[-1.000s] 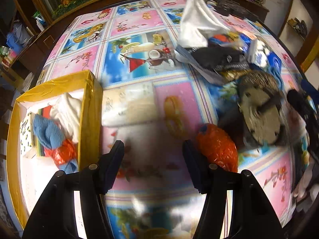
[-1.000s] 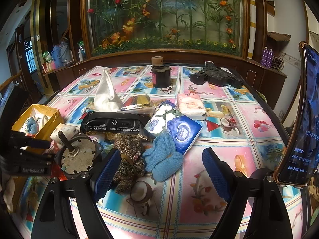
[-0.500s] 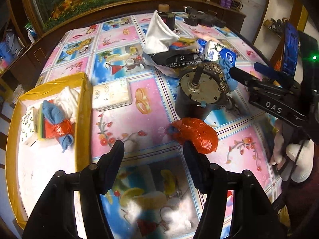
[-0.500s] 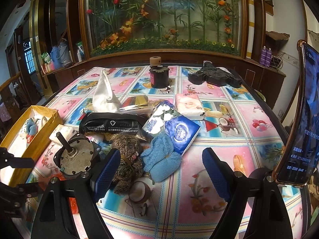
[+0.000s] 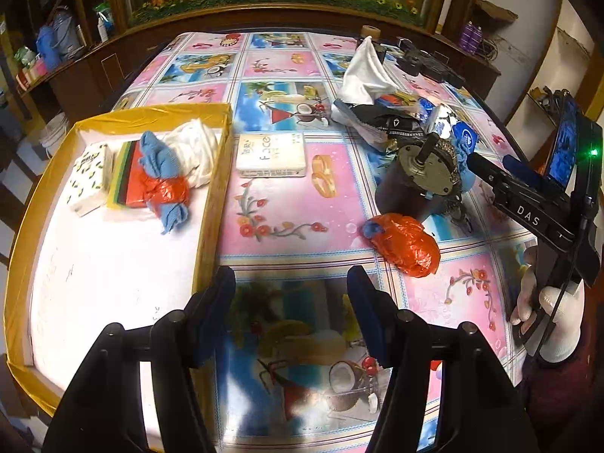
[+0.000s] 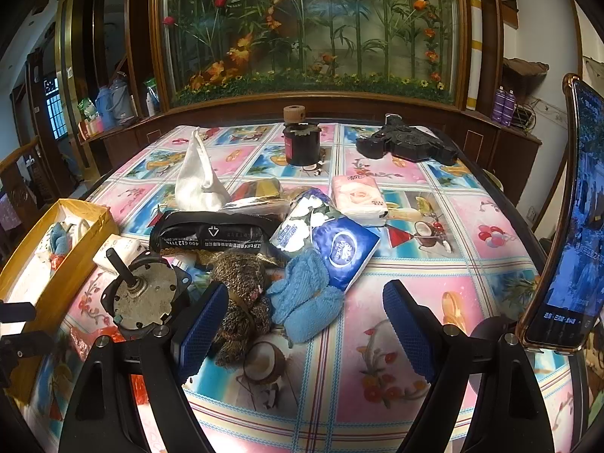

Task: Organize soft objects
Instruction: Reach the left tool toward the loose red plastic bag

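Partly hidden: brown plush toy (image 6: 241,294).

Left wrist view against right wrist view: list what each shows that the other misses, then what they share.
Only the left wrist view shows the inside of the yellow box in full, the gloved hand holding the right gripper, and the whole orange bag. Only the right wrist view shows the pink tissue pack, the black jar and the phone. Both show the metal motor, the white cloth and the black packet.
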Motion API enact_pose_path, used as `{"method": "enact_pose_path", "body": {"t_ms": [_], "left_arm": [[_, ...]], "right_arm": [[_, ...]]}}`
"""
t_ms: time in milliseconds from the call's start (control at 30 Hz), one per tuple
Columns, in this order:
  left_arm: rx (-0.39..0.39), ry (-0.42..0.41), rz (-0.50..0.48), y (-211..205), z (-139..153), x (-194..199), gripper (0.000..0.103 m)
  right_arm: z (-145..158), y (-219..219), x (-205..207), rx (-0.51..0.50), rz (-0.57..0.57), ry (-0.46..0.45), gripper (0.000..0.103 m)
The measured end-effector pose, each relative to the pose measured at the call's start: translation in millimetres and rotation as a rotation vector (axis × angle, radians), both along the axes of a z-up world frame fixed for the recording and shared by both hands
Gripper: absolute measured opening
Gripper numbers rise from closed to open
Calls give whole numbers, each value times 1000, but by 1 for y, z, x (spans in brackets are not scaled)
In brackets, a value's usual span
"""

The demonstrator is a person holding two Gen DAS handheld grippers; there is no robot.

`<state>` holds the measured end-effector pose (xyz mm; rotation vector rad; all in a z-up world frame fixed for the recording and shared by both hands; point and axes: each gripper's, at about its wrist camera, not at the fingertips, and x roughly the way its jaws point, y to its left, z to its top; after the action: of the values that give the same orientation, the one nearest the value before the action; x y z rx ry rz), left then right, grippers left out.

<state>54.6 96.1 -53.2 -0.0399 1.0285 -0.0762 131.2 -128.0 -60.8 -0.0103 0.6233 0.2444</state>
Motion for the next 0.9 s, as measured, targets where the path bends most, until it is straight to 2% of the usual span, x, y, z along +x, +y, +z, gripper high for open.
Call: {"method": "enact_pose_path", "body": {"t_ms": [600, 733, 900], "left_arm": [[-23, 34, 28, -5, -20, 6, 60], [-71, 12, -18, -21, -18, 7, 61], [-115, -13, -89, -51, -18, 11, 66]], "right_arm": [[-2, 1, 1, -1, -1, 5, 84], [-2, 1, 1, -1, -3, 6, 84], [-2, 2, 1, -8, -2, 5, 84]]}}
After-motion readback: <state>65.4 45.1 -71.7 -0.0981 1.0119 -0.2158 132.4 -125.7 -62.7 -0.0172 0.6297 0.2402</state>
